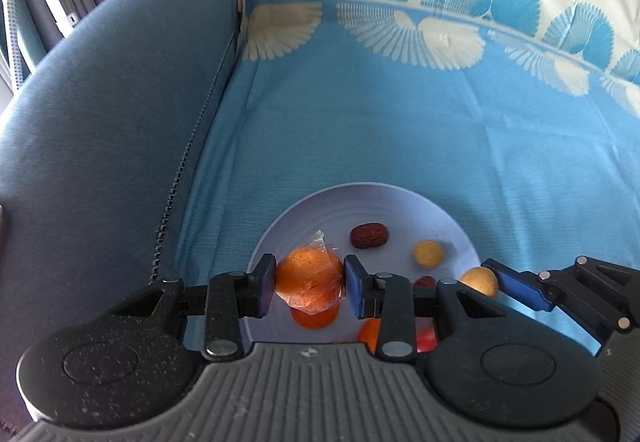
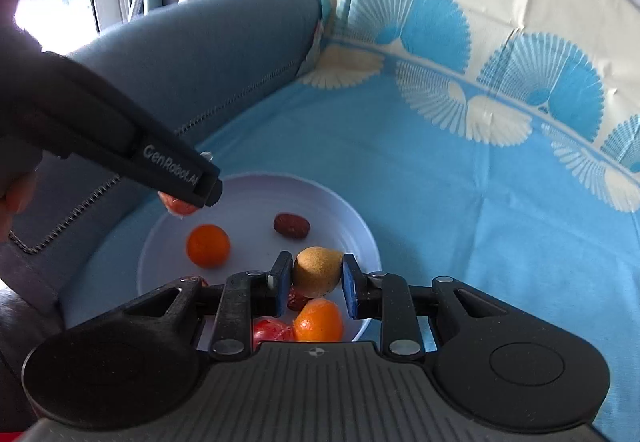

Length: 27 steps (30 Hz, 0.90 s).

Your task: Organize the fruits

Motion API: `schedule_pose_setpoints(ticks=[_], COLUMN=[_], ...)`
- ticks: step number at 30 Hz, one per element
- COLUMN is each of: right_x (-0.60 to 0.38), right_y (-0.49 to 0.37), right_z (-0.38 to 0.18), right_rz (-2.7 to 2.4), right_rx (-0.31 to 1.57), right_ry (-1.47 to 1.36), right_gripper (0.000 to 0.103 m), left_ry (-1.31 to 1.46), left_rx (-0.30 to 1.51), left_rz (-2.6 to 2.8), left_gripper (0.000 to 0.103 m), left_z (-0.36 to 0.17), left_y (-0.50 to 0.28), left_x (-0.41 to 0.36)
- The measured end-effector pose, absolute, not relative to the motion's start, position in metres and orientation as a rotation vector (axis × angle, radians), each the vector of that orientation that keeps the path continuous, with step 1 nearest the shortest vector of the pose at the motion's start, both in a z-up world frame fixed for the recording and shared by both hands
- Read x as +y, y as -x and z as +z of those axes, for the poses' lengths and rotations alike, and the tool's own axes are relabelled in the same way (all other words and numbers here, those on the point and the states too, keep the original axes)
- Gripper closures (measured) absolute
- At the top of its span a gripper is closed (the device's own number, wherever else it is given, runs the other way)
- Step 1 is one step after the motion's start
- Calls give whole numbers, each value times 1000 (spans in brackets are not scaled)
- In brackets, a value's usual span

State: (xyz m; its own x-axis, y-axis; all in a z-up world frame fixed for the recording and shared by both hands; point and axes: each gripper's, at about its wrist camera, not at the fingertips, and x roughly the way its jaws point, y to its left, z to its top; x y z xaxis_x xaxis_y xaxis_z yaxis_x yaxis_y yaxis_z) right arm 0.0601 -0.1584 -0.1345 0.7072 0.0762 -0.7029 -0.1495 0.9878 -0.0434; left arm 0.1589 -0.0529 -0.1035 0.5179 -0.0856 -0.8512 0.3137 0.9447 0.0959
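Observation:
A pale round plate [image 1: 362,198] [image 2: 362,230] lies on blue cloth with several fruits on it. My left gripper [image 1: 309,280] is shut on an orange in clear wrap [image 1: 304,274], held just over the plate's near left part. A bare orange [image 1: 316,317] [image 2: 208,245] lies under it. My right gripper [image 2: 314,274] is shut on a tan round fruit [image 2: 317,272] [image 1: 479,281] over the plate's near right. On the plate lie a dark red date [image 1: 369,236] [image 2: 291,225], a yellow round fruit [image 1: 428,254], another orange [image 2: 319,322] and a red wrapped piece [image 2: 272,330].
A grey-blue sofa armrest [image 1: 100,114] [image 2: 208,54] rises to the left of the plate. Blue cloth with white and blue fan patterns [image 1: 400,114] [image 2: 480,182] covers the seat and back. A person's hand [image 2: 16,198] holds the left gripper's handle.

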Motion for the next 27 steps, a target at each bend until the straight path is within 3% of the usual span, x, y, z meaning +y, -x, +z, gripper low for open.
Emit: schedule_pose_setpoints(ticks=[11, 12, 13, 14, 16, 20, 27], right_x=[-159, -160, -159, -158, -156, -156, -156], right_y=[-77, -79, -81, -84, -83, -61, 9], right_z=[-153, -154, -154, -153, -147, -129, -93], right_rz=[133, 146, 162, 172, 152, 144, 62], right_rx=[804, 807, 814, 825, 820, 808, 803], right_ry=[99, 104, 111, 120, 137, 131, 69], right_gripper=[75, 75, 71, 46, 11, 4, 1], left_ry=[-267, -263, -266, -275, -310, -350, -323], left_rx=[1037, 1034, 1027, 1002, 937, 933, 938], left_rz=[-244, -252, -242, -215, -198, -185, -206], left_gripper=[60, 39, 7, 1, 0, 0, 0], left_z=[-131, -131, -129, -126, -114, -94, -59], left_y=[-174, -174, -175, -174, -163, -138, -64], left_x=[-57, -57, -57, -57, -54, -46, -33])
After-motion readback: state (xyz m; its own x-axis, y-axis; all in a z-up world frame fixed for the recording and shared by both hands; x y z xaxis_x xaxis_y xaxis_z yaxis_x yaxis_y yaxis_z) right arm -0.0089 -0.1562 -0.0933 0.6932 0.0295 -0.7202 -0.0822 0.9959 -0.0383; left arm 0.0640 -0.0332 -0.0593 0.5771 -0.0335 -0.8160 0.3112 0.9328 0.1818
